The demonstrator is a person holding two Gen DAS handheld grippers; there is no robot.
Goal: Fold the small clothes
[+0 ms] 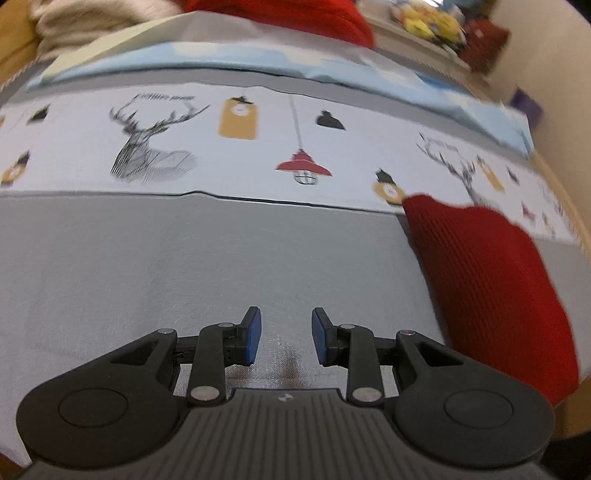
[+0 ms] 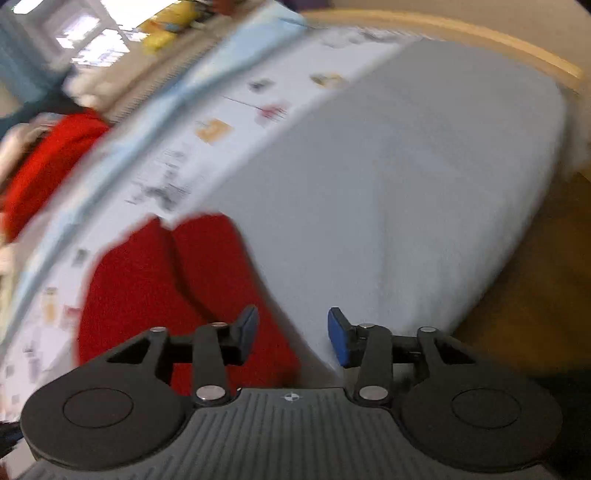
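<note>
A small red ribbed knit garment (image 1: 491, 288) lies on the grey bed sheet (image 1: 184, 258), to the right of my left gripper (image 1: 286, 332). That gripper is open over bare sheet, with nothing between its blue pads. In the blurred right wrist view the same red garment (image 2: 166, 280) lies under and beyond the left finger of my right gripper (image 2: 293, 332). This gripper is also open, with its pads touching nothing. A second red garment (image 1: 295, 14) lies at the far side of the bed and shows as a red garment (image 2: 48, 158) at the left in the right wrist view.
A white band printed with deer and lamps (image 1: 240, 147) crosses the bed. Beyond it lies light blue bedding (image 1: 184, 62), with a cream pile of clothes (image 1: 81, 18) at the far left. A wooden bed frame (image 2: 480, 40) borders the mattress. Yellow toys (image 1: 428, 22) sit on a far shelf.
</note>
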